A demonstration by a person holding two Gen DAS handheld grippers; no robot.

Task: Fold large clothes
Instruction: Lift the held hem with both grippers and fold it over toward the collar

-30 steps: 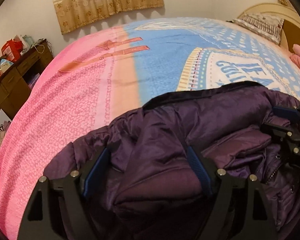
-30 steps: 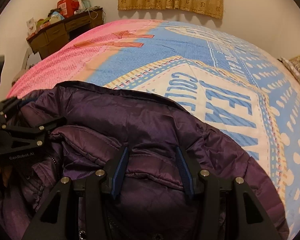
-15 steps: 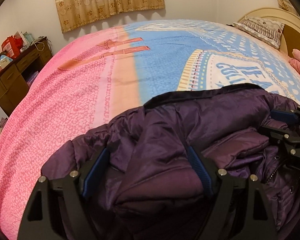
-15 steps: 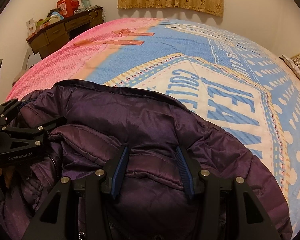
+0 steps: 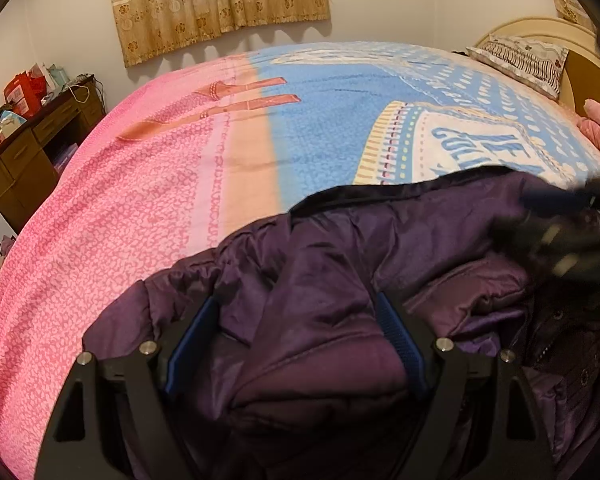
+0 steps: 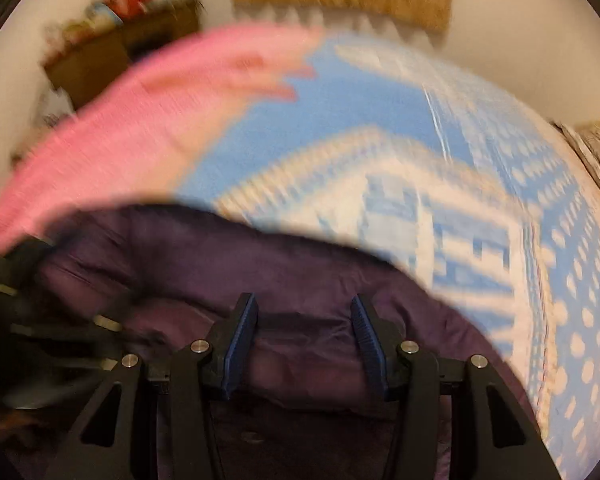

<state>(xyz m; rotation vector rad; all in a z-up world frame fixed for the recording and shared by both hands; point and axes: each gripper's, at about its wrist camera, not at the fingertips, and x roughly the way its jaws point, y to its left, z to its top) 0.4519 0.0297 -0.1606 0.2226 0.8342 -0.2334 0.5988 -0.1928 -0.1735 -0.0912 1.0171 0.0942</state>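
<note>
Purple padded jacket [image 5: 340, 280] lies bunched in the lower frame on the bed [image 5: 180, 200]. Left gripper [image 5: 300, 340] clamps a thick fold; right gripper [image 6: 304, 332] pinches another. Slippery fabric could slide free, undoing the fold.

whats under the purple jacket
The purple jacket lies on the pink and blue bedspread, which shows all around it. The part of the bedspread print beneath the jacket is covered.

A pink and blue bedspread [image 5: 228, 152] is covering the bed; a patterned pillow [image 5: 520, 60] is lying by the headboard, beige curtains [image 5: 220, 0] are hanging, and a cluttered wooden desk [image 5: 28, 148] is standing alongside.
</note>
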